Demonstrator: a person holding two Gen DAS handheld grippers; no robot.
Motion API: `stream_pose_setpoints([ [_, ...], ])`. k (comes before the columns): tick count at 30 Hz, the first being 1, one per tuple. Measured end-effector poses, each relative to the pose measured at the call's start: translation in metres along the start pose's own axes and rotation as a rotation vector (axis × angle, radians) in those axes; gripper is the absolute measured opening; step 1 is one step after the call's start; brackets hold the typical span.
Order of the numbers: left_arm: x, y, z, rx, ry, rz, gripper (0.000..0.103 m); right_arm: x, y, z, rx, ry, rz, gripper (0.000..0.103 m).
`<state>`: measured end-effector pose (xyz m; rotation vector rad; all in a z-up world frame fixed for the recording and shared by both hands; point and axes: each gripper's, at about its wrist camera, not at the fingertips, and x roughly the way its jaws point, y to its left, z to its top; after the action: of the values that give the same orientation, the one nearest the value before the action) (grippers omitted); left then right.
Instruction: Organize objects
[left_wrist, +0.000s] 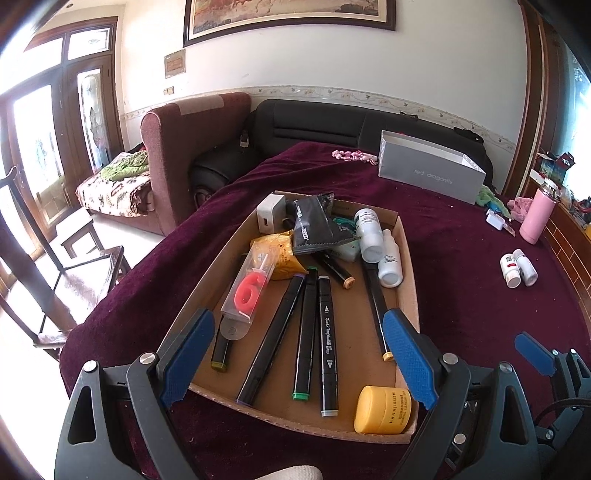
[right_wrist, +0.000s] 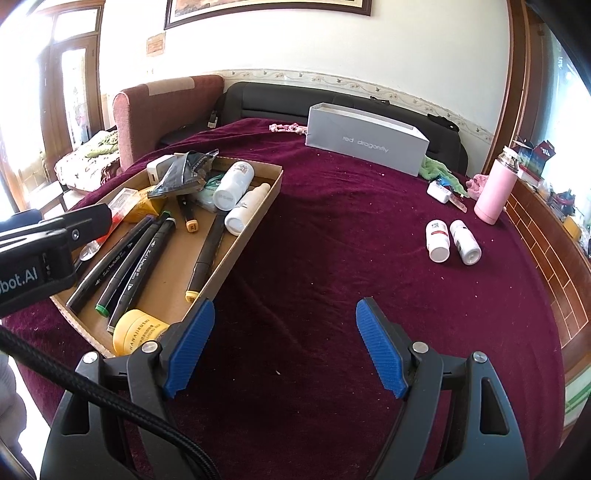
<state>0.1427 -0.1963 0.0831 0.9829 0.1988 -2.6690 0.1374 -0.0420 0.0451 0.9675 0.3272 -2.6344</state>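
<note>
Two white bottles (right_wrist: 452, 242) lie loose on the maroon-covered table (right_wrist: 314, 221), ahead and to the right of the right gripper (right_wrist: 284, 347) — clearly the nearer one. Both it and the left gripper (left_wrist: 295, 363) — over the cardboard tray (left_wrist: 408, 258) — are spread, empty.

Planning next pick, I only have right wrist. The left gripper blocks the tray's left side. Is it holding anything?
Observer: No. The left gripper is open over the cardboard tray, nothing gripped between its pads.
Operator: What's hidden behind it?
Observer: A red "6" candle in a clear case, lying at the tray's left side.
Operator: Anything under that?
Observer: Yes, an olive-capped marker pokes out from beneath the case.
</note>
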Motion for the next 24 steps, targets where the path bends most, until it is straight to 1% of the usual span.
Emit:
stream_pose_setpoints([
  [15,0.0044,0.008,-0.003,-0.026,0.025,-0.001,0.089,-0.001,0.0073,-0.0002,-0.025,0.0,-0.002,0.08],
  [24,0.0082,0.0102,-0.0052,-0.028,0.048,0.017,0.089,-0.0028,0.0093,-0.0008,-0.029,0.0,-0.002,0.08],
])
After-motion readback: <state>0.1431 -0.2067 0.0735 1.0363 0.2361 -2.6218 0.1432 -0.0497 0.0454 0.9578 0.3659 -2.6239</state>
